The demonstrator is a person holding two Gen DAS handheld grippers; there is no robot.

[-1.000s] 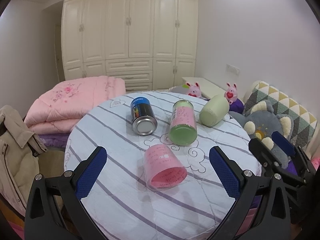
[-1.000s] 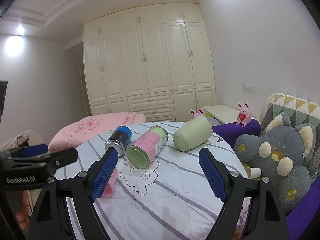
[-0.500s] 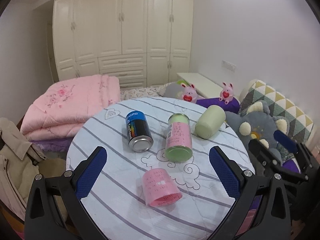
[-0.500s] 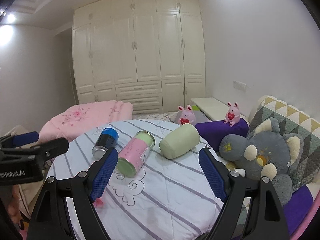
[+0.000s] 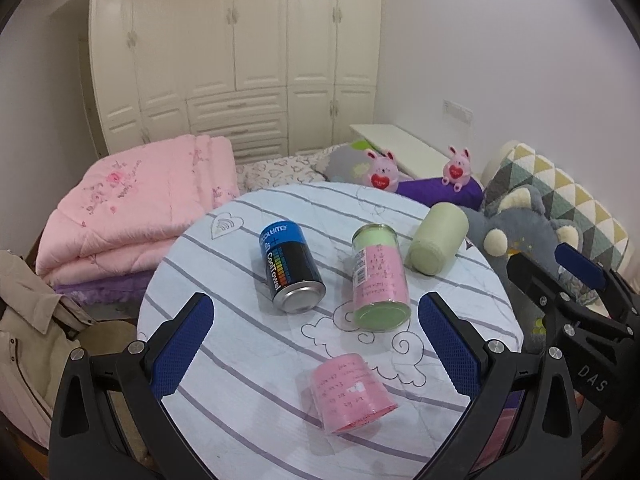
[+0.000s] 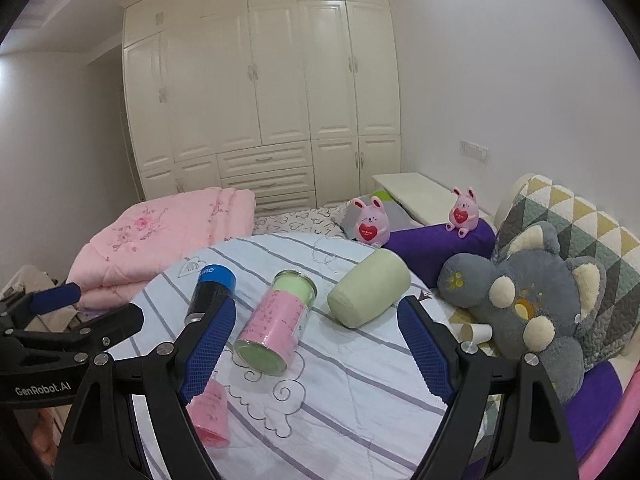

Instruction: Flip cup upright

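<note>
Four containers lie on their sides on a striped round table (image 5: pixel 240 360). The left gripper (image 5: pixel 316 344) has drawn back and higher, jaws wide apart and empty; the pink cup (image 5: pixel 350 394) now sits low in frame, untouched. The right gripper (image 6: pixel 316 344) is likewise spread, empty.

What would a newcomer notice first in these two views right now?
Four cylinders lie toppled on the round striped table: a pink cup nearest the left gripper, a black-and-blue can, a pink-and-green jar and a pale green cup at the far right. Both the left and the right gripper hover with jaws open, empty. A grey plush toy sits to the table's right.
</note>
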